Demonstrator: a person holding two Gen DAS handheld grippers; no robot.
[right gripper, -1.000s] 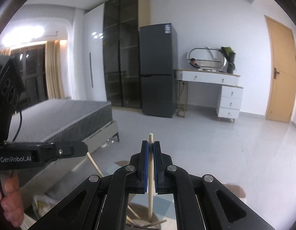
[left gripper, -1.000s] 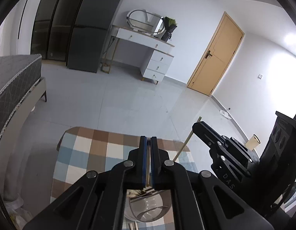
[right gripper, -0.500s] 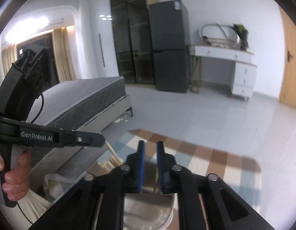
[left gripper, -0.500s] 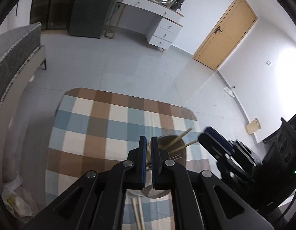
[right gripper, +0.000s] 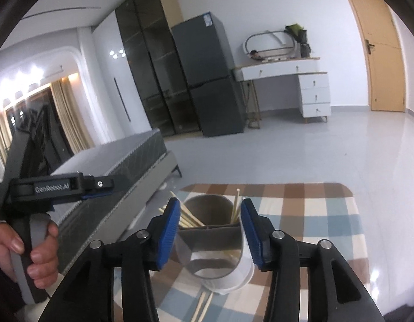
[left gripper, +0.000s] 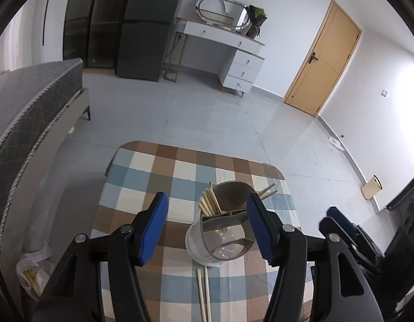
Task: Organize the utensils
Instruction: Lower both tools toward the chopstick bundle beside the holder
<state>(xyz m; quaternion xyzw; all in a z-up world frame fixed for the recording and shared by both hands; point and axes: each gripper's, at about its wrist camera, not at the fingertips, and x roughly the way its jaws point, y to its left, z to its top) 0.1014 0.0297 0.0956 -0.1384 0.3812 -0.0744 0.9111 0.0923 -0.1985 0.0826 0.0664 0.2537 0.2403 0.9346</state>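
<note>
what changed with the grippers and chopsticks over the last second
Both grippers let go: the left gripper and right gripper, each shut on a chopstick a second ago, are opening with nothing between the pads. Those chopsticks now stand in the holder. The pair of chopsticks on the checked cloth stays.

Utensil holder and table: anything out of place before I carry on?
Yes. Two chopsticks lie loose on the checked tablecloth, in front of the utensil holder, while the others stand inside it. Nothing looks spilled or damaged, and the holder is upright.
</note>
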